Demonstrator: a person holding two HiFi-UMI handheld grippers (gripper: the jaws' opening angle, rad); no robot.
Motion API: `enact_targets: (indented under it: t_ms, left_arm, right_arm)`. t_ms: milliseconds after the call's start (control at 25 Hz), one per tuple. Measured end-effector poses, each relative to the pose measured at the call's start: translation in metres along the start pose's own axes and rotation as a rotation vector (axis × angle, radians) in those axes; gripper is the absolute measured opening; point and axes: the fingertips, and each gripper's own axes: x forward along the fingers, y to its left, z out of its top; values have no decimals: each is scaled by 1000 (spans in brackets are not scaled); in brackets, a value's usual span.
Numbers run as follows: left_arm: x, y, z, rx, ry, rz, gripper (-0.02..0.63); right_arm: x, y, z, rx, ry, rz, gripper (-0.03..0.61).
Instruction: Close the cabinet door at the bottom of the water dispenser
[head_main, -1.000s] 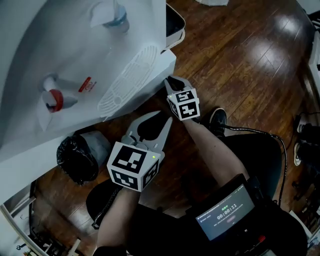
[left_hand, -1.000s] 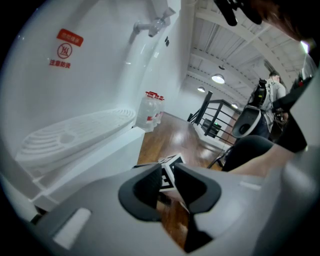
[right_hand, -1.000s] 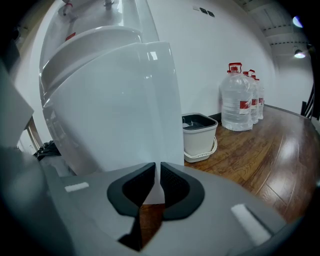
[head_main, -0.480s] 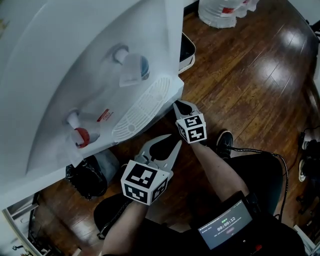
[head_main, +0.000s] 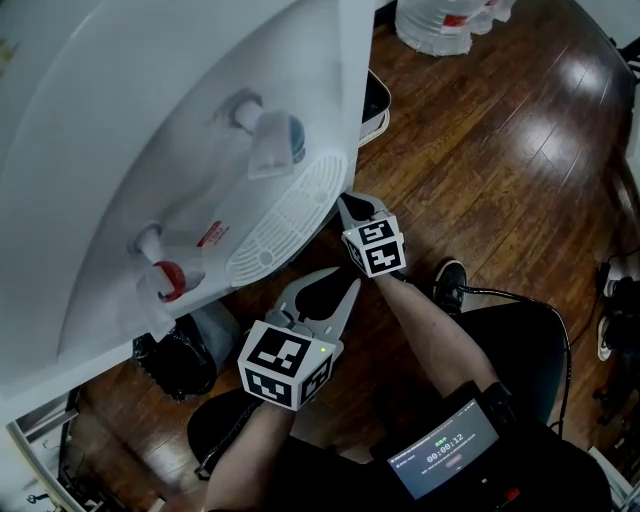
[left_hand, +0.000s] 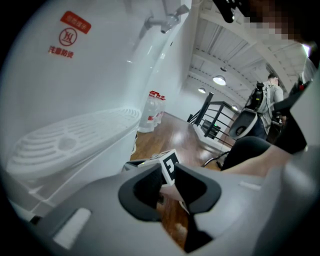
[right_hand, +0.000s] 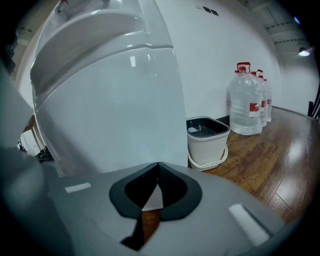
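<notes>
The white water dispenser (head_main: 170, 150) fills the upper left of the head view, with a blue tap (head_main: 275, 135), a red tap (head_main: 165, 275) and a ribbed drip tray (head_main: 290, 225). Its lower cabinet front (right_hand: 120, 110) rises as a plain white panel just ahead in the right gripper view; the tray hides it from above. My right gripper (head_main: 343, 202) points at that front under the tray; its jaws have just been closing and meet at the tips (right_hand: 158, 164) on nothing. My left gripper (head_main: 345, 283) hangs behind it, jaws (left_hand: 167, 172) slightly apart and empty.
A white bucket (right_hand: 206, 137) stands right of the dispenser, with large water bottles (right_hand: 246, 100) beyond it. A black-bagged bin (head_main: 170, 355) sits at the dispenser's left foot. The person's shoe (head_main: 445, 275), a cable (head_main: 520, 295) and a timer screen (head_main: 440, 450) lie near me on the wooden floor.
The right gripper has edged up and left toward the dispenser's lower front. The left gripper has stayed put. The head view has shifted, showing more of the dispenser.
</notes>
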Motion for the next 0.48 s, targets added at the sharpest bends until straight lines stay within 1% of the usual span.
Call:
enact_targets:
  t_ms: [160,320,480]
  left_arm:
    - [-3,-3,3,8,-6,0,95]
    - [-7,-14,13,36,-27,-5,92]
    - [-20,-26,26,70,-97,9,20]
  right_arm:
    - [1,-2,-2,26,21,16,0]
    - [-18,-15,9,15,9,-26,2]
    - [-51,-20,29,-13,-42,-54,2]
